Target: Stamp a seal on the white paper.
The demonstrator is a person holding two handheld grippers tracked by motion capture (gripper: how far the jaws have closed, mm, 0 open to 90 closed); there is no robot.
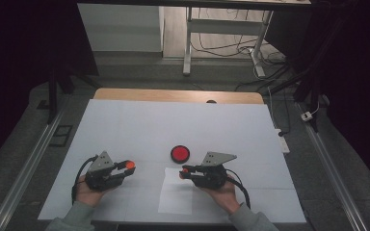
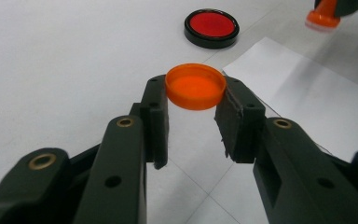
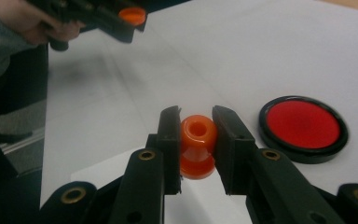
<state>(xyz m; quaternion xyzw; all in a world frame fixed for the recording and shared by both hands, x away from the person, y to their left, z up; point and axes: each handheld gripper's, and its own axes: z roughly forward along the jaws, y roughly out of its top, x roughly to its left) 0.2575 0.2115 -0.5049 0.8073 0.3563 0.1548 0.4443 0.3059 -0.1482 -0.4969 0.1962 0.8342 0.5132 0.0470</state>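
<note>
My left gripper is shut on a shallow orange cap, held open side up just above the white table cover; in the high view this left gripper sits at the lower left. My right gripper is shut on an orange stamp with a waisted handle, hovering over a white sheet of paper. In the high view the right gripper points left over that sheet's top edge. A round black ink pad with a red centre lies just beyond both grippers.
A white cover spreads over the wooden table, whose bare edge shows at the back. A person's hands and grey sleeves come in from the bottom. Cables and metal table legs stand on the floor behind.
</note>
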